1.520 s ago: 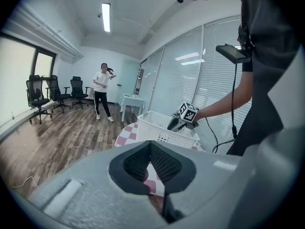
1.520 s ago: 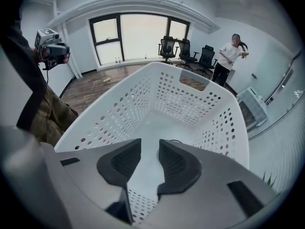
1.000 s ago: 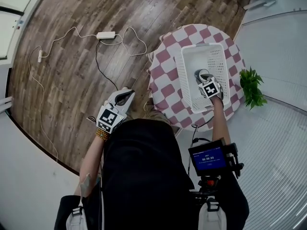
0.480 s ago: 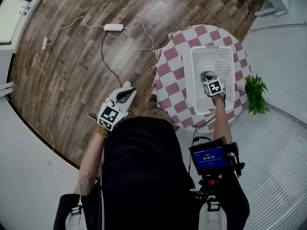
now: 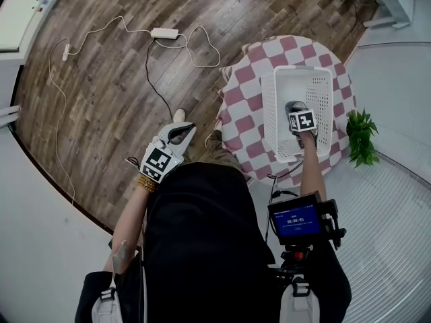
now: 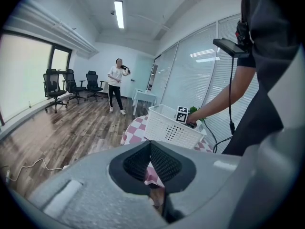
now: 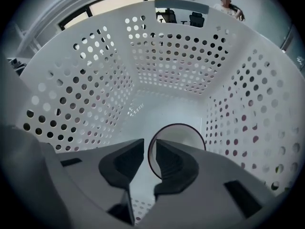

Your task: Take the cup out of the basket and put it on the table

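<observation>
A white perforated basket point(image 5: 269, 106) stands on the round table with the pink-and-white checked cloth point(image 5: 236, 106). My right gripper point(image 5: 295, 111) points steeply down into it. In the right gripper view the cup point(image 7: 183, 135), round with a dark rim, stands on the basket floor point(image 7: 162, 104). The right gripper point(image 7: 149, 144) straddles the cup's near wall, one jaw inside and one outside. Its jaws have just been closing; a thin gap still shows beside the rim. My left gripper point(image 5: 183, 130) hangs shut and empty over the wooden floor, left of the table. The basket point(image 6: 167, 128) shows beyond the left gripper point(image 6: 150, 144).
A potted green plant point(image 5: 360, 136) stands right of the table. A white cable and power adapter point(image 5: 165, 32) lie on the wooden floor at the left. A small screen point(image 5: 294, 219) hangs at my waist. A person point(image 6: 116, 80) stands far off near office chairs point(image 6: 57, 82).
My right gripper has sunk a little deeper into the basket and now covers the cup's pale opening in the head view. The left gripper has kept its place.
</observation>
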{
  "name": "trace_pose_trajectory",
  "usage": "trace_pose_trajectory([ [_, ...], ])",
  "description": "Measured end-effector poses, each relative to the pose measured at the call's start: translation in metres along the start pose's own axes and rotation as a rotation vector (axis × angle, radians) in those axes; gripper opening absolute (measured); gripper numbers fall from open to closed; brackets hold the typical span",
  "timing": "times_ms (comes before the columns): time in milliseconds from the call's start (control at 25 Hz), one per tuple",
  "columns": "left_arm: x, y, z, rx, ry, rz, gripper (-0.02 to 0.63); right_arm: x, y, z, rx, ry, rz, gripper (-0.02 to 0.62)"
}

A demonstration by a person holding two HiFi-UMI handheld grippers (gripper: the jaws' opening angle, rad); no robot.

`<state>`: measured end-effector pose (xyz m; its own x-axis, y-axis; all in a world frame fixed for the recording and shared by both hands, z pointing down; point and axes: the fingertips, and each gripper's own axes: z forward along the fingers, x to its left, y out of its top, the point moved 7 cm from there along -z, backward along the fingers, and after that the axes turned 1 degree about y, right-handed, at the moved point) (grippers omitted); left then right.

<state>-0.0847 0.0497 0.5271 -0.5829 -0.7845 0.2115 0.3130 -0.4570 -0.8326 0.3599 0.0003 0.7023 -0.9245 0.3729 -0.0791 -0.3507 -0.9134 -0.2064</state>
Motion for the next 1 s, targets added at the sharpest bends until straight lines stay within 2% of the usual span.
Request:
trace_pose_trajectory([
  [160, -0.004, -0.005, 0.001, 0.024, 0.005, 0.042, 0.003, -0.001, 0.000, 0.002, -0.005, -0.024, 0.006, 0.072],
  [640, -0.006, -0.013, 0.002, 0.047, 0.007, 0.039, 0.003, -0.003, -0.003, 0.003, -0.004, -0.034, 0.015, 0.044],
  [1000, -0.010, -0.013, 0.007, 0.066, -0.007, 0.055, 0.003, -0.003, -0.005, 0.001, -0.004, -0.048, -0.016, 0.038],
])
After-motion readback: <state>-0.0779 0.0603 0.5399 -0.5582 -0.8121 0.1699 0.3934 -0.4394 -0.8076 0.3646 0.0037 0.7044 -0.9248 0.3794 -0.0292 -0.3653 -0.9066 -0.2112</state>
